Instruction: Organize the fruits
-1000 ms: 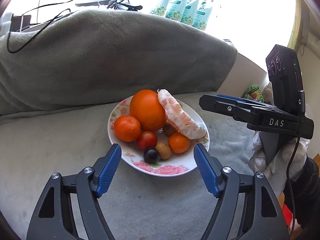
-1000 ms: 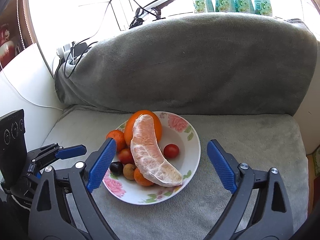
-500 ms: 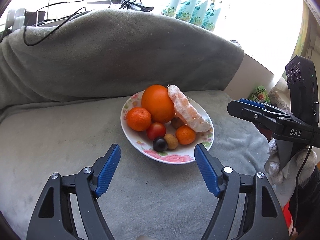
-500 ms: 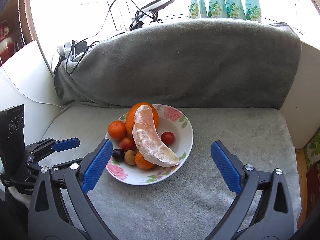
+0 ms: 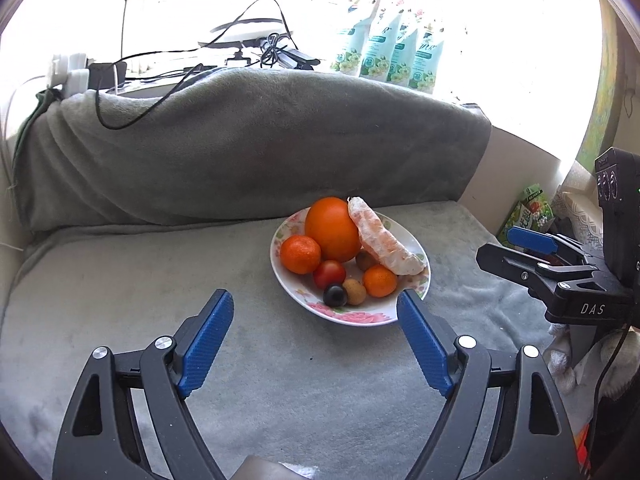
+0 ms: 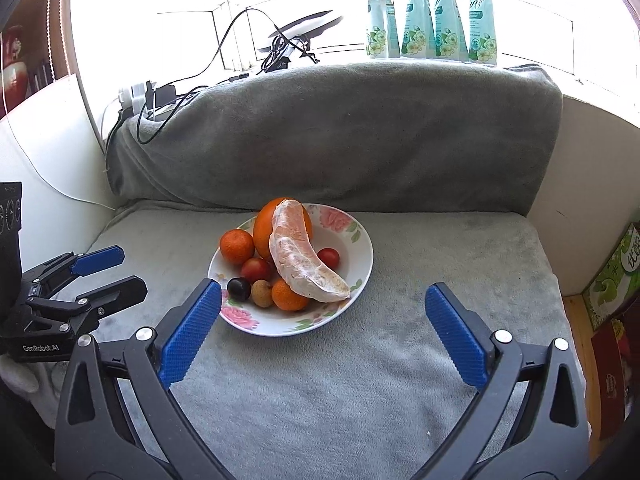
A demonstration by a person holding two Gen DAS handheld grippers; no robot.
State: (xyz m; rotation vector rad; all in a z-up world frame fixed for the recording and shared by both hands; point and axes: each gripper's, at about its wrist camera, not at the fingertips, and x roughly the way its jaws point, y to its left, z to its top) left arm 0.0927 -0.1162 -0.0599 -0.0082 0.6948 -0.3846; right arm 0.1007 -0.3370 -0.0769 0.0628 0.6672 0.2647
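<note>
A floral plate (image 5: 418, 242) (image 6: 356, 236) sits on the grey blanket-covered seat. It holds a large orange (image 5: 332, 229) (image 6: 262, 226), a peeled pomelo segment (image 5: 384, 242) (image 6: 302, 258), two mandarins (image 5: 300, 254) (image 5: 380, 280), cherry tomatoes (image 5: 329, 274) (image 6: 329, 257), a dark grape (image 5: 335, 295) (image 6: 239, 288) and longans (image 5: 354, 291) (image 6: 262, 293). My left gripper (image 5: 316, 334) is open and empty, short of the plate. My right gripper (image 6: 322, 320) is open and empty, just in front of the plate. Each gripper shows at the side of the other's view.
A grey-covered backrest (image 5: 248, 148) rises behind the seat. Cables and a power strip (image 5: 72, 76) lie on the sill, with several pouches (image 6: 432, 20) at the window. Cartons (image 6: 612, 280) stand right of the seat.
Both grippers have pulled back from the plate, which now looks smaller and farther. The fruit has not moved. Both stay open.
</note>
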